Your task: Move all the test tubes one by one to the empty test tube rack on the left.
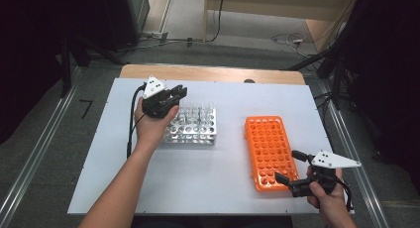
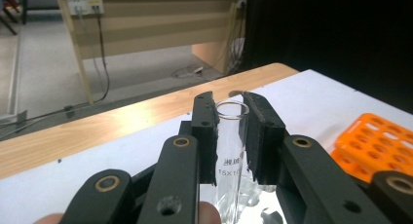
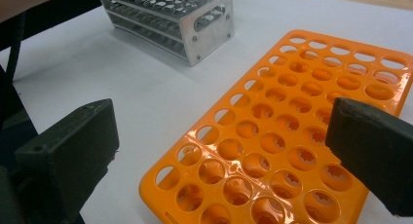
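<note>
Two racks are counted: one orange rack (image 1: 269, 149) and one metal rack (image 1: 194, 125); one glass tube (image 2: 229, 151) is seen

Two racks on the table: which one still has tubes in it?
The metal rack, under the left claw, holds clear tubes. The orange rack, near the right claw, has empty holes. The left claw is shut on a glass tube.

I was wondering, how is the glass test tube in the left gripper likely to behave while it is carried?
The test tube looks like thin clear glass, so it is probably light but fragile under a hard squeeze. Its smooth wall may slip between the left gripper pads. Being round, it would likely roll if laid on the white table.
</note>
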`<state>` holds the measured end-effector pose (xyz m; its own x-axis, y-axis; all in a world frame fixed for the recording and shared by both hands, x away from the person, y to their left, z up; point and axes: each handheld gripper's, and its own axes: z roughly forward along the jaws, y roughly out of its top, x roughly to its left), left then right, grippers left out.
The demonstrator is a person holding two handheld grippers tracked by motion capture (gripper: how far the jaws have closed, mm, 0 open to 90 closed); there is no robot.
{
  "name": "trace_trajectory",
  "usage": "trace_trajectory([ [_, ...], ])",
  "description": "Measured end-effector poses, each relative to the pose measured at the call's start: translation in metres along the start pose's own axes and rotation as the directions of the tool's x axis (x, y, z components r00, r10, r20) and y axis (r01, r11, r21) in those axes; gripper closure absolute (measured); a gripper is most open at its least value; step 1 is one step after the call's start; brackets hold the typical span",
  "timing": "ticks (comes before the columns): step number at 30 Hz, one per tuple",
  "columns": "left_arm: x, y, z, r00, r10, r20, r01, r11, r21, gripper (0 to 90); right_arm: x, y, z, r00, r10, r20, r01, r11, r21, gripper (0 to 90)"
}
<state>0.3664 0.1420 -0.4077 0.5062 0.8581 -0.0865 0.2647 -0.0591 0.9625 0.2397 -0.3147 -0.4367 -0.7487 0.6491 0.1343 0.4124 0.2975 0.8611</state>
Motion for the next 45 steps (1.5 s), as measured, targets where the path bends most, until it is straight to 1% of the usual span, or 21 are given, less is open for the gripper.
trace_trajectory([
  [1, 0.0, -0.001, 0.002, 0.9999, 0.007, -0.009, -0.007, 0.9999, 0.008, 75.8, 0.0, 0.0, -0.001, 1.0, -0.001, 0.0, 0.001, 1.0, -0.002, 0.0],
  [4, 0.001, -0.004, 0.006, 0.9997, 0.019, -0.018, -0.018, 0.9995, 0.025, 75.8, -0.001, 0.0, -0.001, 1.0, 0.005, 0.003, -0.004, 1.0, -0.004, 0.0],
  [8, 0.002, -0.009, 0.008, 0.9997, 0.013, -0.02, -0.012, 0.9991, 0.04, 75.7, -0.002, -0.001, 0.0, 1.0, -0.003, 0.006, 0.003, 1.0, -0.002, 0.0],
  [10, 0.002, -0.012, 0.009, 0.9998, 0.006, -0.019, -0.005, 0.9979, 0.064, 75.6, -0.002, -0.001, 0.001, 1.0, 0.001, 0.006, -0.001, 1.0, 0.002, 0.0],
  [12, 0.003, -0.015, 0.009, 0.9997, 0.0, -0.024, 0.002, 0.9962, 0.087, 75.6, -0.002, -0.002, 0.001, 1.0, 0.0, 0.006, 0.0, 1.0, 0.005, 0.0],
  [14, 0.004, -0.018, 0.01, 0.9998, -0.013, -0.017, 0.015, 0.9944, 0.105, 75.5, -0.002, -0.002, 0.002, 1.0, 0.002, 0.003, -0.002, 1.0, 0.01, 0.0],
  [15, 0.004, -0.019, 0.01, 0.9998, -0.013, -0.014, 0.014, 0.9927, 0.12, 75.3, -0.002, -0.002, 0.003, 1.0, 0.001, 0.002, -0.001, 1.0, 0.012, 0.0],
  [19, 0.005, -0.023, 0.012, 0.9998, -0.02, 0.002, 0.019, 0.988, 0.153, 74.0, -0.002, -0.003, 0.005, 1.0, 0.002, 0.003, -0.002, 1.0, 0.018, 0.0],
  [23, 0.006, -0.023, 0.012, 0.9994, -0.033, 0.004, 0.032, 0.9839, 0.176, 71.7, -0.003, -0.004, 0.006, 1.0, -0.001, 0.007, 0.001, 1.0, 0.019, 0.0],
  [25, 0.005, -0.023, 0.011, 0.9993, -0.038, 0.004, 0.036, 0.983, 0.18, 68.4, -0.004, -0.004, 0.006, 1.0, 0.002, 0.008, -0.003, 1.0, 0.022, 0.0],
  [27, 0.005, -0.022, 0.01, 0.9993, -0.037, 0.003, 0.036, 0.9827, 0.182, 63.2, -0.004, -0.005, 0.007, 0.9999, 0.004, 0.01, -0.004, 1.0, 0.019, 0.0],
  [29, 0.003, -0.022, 0.006, 0.9986, -0.051, 0.011, 0.048, 0.9832, 0.176, 59.1, -0.005, -0.005, 0.007, 1.0, 0.003, 0.009, -0.003, 1.0, 0.016, 0.0],
  [31, 0.0, -0.021, 0.002, 0.998, -0.062, 0.011, 0.059, 0.984, 0.168, 50.2, -0.005, -0.005, 0.006, 0.9999, 0.008, 0.011, -0.008, 1.0, 0.015, 0.0],
  [34, -0.003, -0.022, -0.006, 0.9949, -0.099, 0.019, 0.095, 0.9817, 0.165, 29.9, -0.006, -0.005, 0.007, 0.9999, 0.002, 0.012, -0.003, 1.0, 0.01, 0.0],
  [35, -0.005, -0.023, -0.009, 0.995, -0.096, 0.028, 0.09, 0.9825, 0.163, 25.6, -0.006, -0.005, 0.007, 0.9999, 0.003, 0.013, -0.003, 1.0, 0.01, 0.0],
  [38, -0.01, -0.025, -0.019, 0.9942, -0.099, 0.041, 0.092, 0.9849, 0.147, 17.4, -0.006, -0.005, 0.008, 0.9999, 0.0, 0.016, 0.0, 1.0, 0.009, 0.0],
  [41, -0.015, -0.028, -0.03, 0.9936, -0.097, 0.058, 0.088, 0.9866, 0.137, 11.4, -0.007, -0.005, 0.01, 0.9999, -0.003, 0.017, 0.003, 1.0, 0.01, 0.0],
  [43, -0.019, -0.03, -0.038, 0.9932, -0.095, 0.067, 0.087, 0.9885, 0.124, 9.6, -0.007, -0.005, 0.011, 0.9999, -0.003, 0.016, 0.003, 1.0, 0.008, 0.0],
  [44, -0.02, -0.031, -0.041, 0.9915, -0.096, 0.089, 0.084, 0.9888, 0.123, 6.4, -0.007, -0.005, 0.011, 0.9999, -0.005, 0.014, 0.005, 1.0, 0.008, 0.0],
  [45, -0.022, -0.032, -0.045, 0.9911, -0.089, 0.098, 0.077, 0.9894, 0.123, 3.4, -0.007, -0.005, 0.011, 0.9999, -0.006, 0.016, 0.006, 1.0, 0.007, 0.0],
])
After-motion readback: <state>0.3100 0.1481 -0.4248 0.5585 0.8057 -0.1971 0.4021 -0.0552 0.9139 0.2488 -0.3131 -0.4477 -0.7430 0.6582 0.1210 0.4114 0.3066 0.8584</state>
